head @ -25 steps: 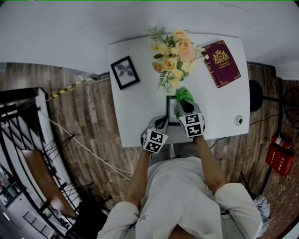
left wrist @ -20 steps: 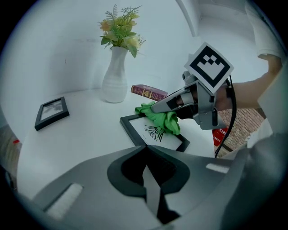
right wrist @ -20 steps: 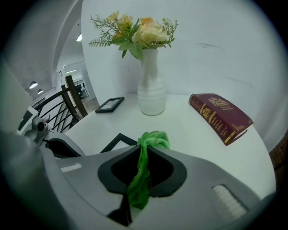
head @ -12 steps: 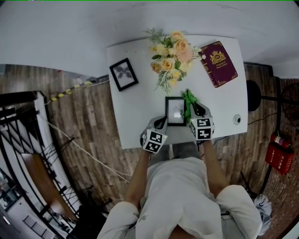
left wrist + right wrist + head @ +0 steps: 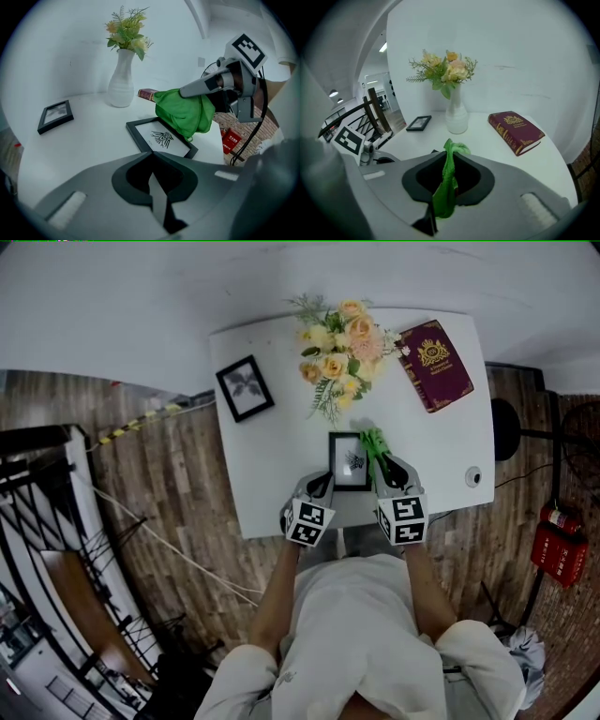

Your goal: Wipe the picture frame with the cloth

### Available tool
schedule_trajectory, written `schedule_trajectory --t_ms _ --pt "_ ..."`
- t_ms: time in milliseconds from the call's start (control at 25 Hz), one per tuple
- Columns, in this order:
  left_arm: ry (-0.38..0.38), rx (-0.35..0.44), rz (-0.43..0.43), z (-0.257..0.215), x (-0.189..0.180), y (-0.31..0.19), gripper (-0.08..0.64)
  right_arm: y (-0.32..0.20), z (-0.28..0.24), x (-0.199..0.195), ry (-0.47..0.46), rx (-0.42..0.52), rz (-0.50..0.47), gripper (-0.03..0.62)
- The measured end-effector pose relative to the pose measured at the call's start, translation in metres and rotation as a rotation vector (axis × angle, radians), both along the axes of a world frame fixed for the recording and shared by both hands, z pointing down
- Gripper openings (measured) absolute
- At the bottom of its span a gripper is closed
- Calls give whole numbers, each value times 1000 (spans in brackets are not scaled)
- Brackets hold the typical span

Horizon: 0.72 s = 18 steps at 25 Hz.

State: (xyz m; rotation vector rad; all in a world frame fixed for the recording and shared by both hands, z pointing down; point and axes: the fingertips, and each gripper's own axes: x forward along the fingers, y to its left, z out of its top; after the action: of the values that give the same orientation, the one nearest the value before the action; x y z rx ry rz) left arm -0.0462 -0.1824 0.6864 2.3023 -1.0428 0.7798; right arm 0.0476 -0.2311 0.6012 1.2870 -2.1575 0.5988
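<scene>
One shift: right claw [image 5: 382, 465], pinching cloth [image 5: 185, 110], slid to picture frame [image 5: 350, 462] edge; left claw [image 5: 152, 180] pressed together.

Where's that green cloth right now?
Head view, centre: the green cloth is pinched in the right gripper, at the right edge of the nearer picture frame.

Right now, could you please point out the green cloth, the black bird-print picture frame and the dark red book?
green cloth [image 5: 185, 112], left gripper view, bunched middle.
black bird-print picture frame [image 5: 161, 139], left gripper view, on the bird.
dark red book [image 5: 515, 127], right gripper view, front cover.
</scene>
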Motion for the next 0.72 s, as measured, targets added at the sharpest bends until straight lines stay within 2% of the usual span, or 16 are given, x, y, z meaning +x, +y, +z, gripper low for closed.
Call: schedule_trajectory --t_ms 400,720 --pt "56 -28 -8 -1 9 11 20 20 35 -74 -58 -88 -189 44" --pt "80 -35 -2 0 16 16 20 27 76 -91 -35 -164 -235 44"
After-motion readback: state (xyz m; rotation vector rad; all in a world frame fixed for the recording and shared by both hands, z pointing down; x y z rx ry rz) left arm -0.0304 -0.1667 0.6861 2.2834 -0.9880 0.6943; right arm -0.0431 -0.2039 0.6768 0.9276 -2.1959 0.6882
